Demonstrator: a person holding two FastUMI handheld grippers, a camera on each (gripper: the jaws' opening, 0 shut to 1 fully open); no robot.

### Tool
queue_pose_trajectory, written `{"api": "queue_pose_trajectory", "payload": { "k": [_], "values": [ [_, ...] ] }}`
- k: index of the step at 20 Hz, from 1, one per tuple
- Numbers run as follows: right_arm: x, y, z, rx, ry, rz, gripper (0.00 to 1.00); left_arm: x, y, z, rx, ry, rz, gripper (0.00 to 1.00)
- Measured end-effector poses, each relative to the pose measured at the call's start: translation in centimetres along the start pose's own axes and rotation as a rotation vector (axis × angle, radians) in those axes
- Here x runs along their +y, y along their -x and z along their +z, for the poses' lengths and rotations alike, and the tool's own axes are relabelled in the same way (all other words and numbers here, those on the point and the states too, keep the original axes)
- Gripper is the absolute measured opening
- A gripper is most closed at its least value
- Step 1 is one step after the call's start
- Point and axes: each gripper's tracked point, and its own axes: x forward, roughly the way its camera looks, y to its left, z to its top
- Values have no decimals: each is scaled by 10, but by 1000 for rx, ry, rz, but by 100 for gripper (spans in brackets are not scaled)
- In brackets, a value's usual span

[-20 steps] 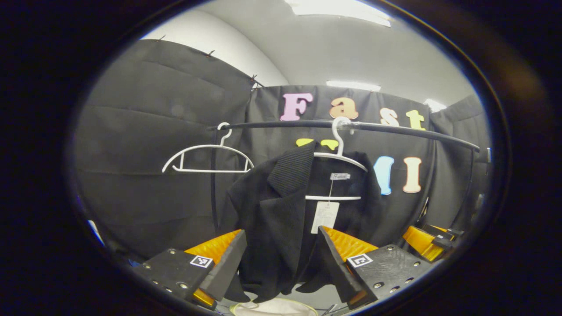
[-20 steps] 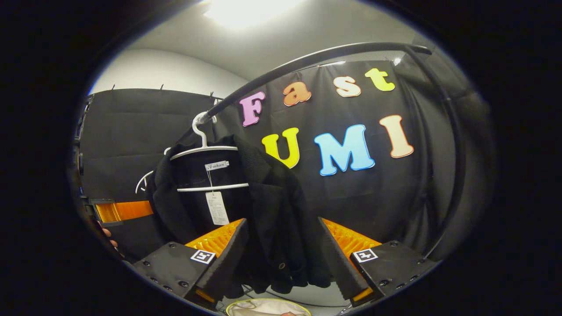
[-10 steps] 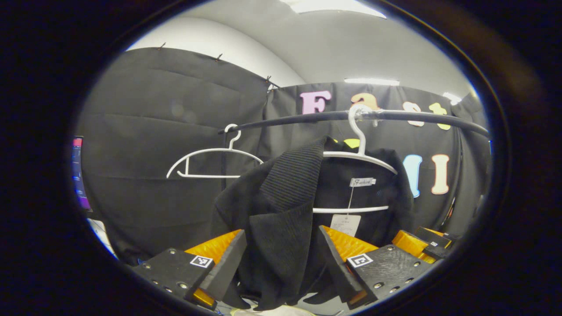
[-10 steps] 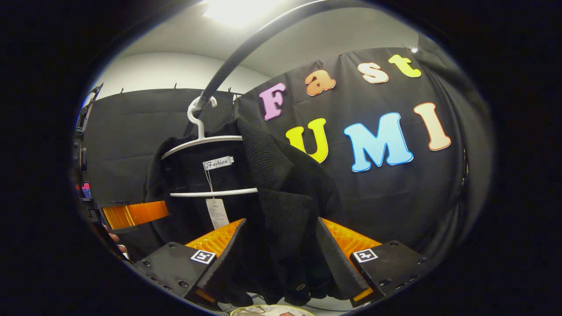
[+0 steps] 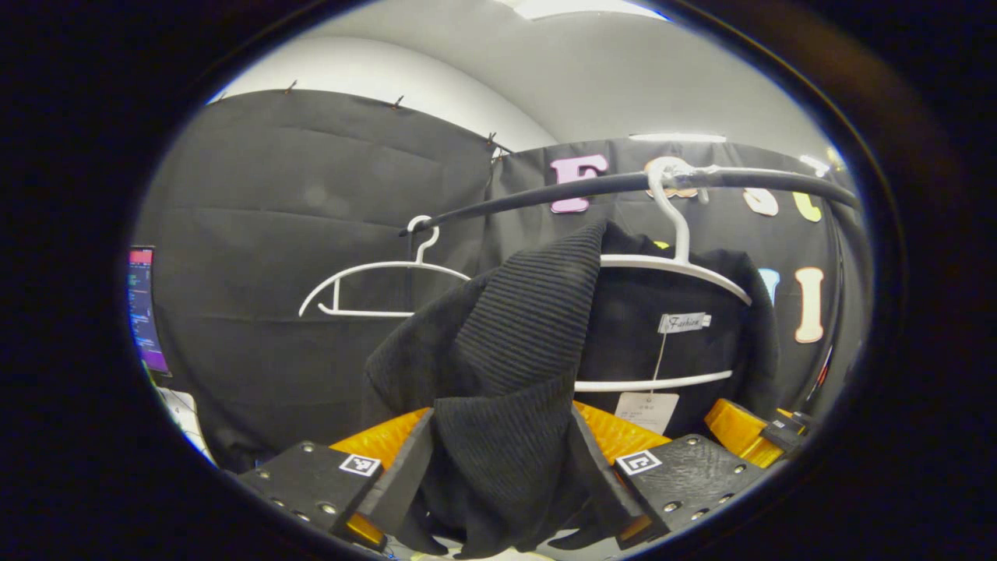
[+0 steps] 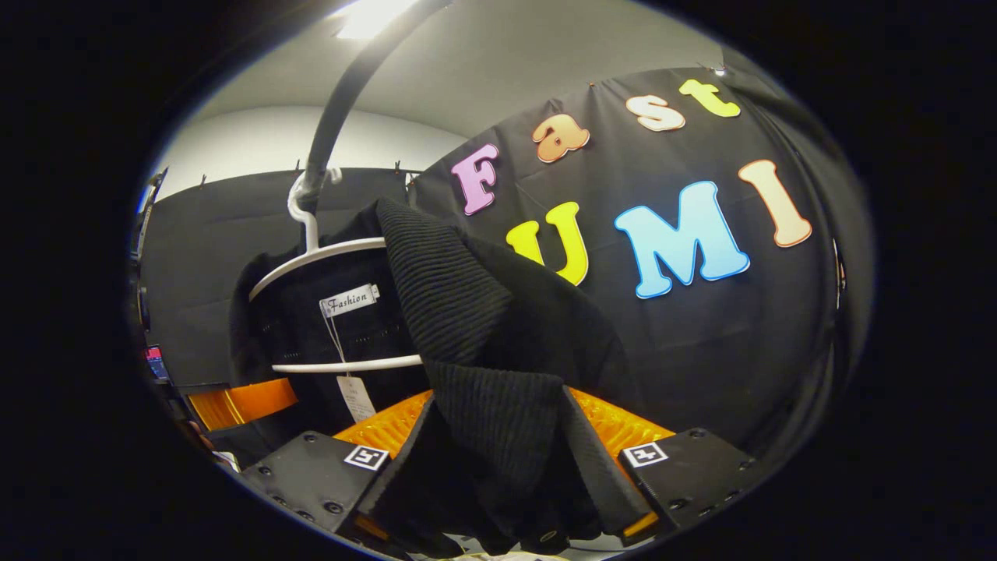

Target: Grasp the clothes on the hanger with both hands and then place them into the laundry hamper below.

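A black jacket (image 5: pixel 514 327) hangs on a white hanger (image 5: pixel 674 261) hooked over the dark rail (image 5: pixel 545 199). My left gripper (image 5: pixel 498 467) stands open around the jacket's left front panel, and the ribbed cloth fills the gap between its fingers. In the right gripper view the same jacket (image 6: pixel 467 312) hangs on its hanger (image 6: pixel 311 257). My right gripper (image 6: pixel 494 467) is open around the other front panel. A paper tag (image 6: pixel 357 397) dangles inside the collar.
An empty white hanger (image 5: pixel 382 269) hangs farther left on the rail. A lit screen (image 5: pixel 144 308) stands at the far left edge. The rail (image 6: pixel 343 86) curves overhead in the right gripper view. Black cloth walls close in behind.
Both grippers have moved up and closer to the jacket, so its front panels now sit deeper between the fingers. The finger gaps look unchanged.
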Motion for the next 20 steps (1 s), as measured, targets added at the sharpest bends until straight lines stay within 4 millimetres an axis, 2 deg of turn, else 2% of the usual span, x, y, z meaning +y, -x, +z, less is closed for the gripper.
{"api": "queue_pose_trajectory", "payload": {
  "k": [1, 2, 3, 5, 6, 7, 8, 9, 10, 11, 14, 16, 18, 20],
  "values": [
    [-1, 0, 2, -3, 4, 1, 88, -2, -2, 1, 1, -18, -9, 91],
    [-2, -4, 2, -3, 8, 5, 69, -2, -1, 4, -10, -35, 3, 92],
    [-3, -7, 3, -4, 11, 9, 63, 1, -1, 7, -21, -42, 21, 76],
    [-2, -5, 7, -15, 19, 24, 37, -8, -5, 5, -27, -38, 6, 45],
    [-1, -3, 6, -6, 7, 30, 24, 1, 1, 8, -34, -30, 29, 29],
    [7, 2, 6, 5, -17, 82, 12, -4, 8, 9, -28, -18, -6, 14],
    [13, 3, 6, 13, -38, 133, 16, -3, 8, 6, -28, -7, -23, 11],
    [16, 0, 6, 17, -47, 166, 10, -7, 11, 9, -26, 4, -44, 8],
    [22, 5, 9, 16, -45, 203, 4, -6, 14, 10, -25, 24, -65, 5],
    [21, 8, 8, 23, -25, 209, 2, -5, 15, 9, -24, 58, -85, 4],
    [8, 13, 16, 5, -26, 187, 4, -1, 24, 16, -36, 111, -112, 1],
    [3, 16, 20, 1, -47, 174, 2, 5, 32, 23, -54, 106, -99, 2],
    [-5, 20, 25, -10, -53, 160, 6, 6, 40, 30, -69, 104, -103, 1],
    [-8, 23, 27, -7, -67, 161, 4, 7, 45, 35, -74, 83, -116, 1]
  ]
}}
